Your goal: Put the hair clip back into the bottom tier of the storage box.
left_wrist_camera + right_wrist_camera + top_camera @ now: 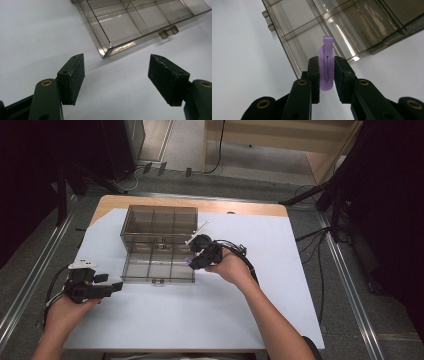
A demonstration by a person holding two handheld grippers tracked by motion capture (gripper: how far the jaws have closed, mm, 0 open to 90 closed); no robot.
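White sheeting (165,320) covers the table. Right gripper (326,75) pinches a purple hair clip (326,72) just above the open compartment box (158,245), probably not yet dropped in; left gripper (116,80) rests spread, empty.

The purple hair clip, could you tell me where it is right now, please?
The purple hair clip is pinched in the right tool, held over the near right edge of the open clear compartment box.
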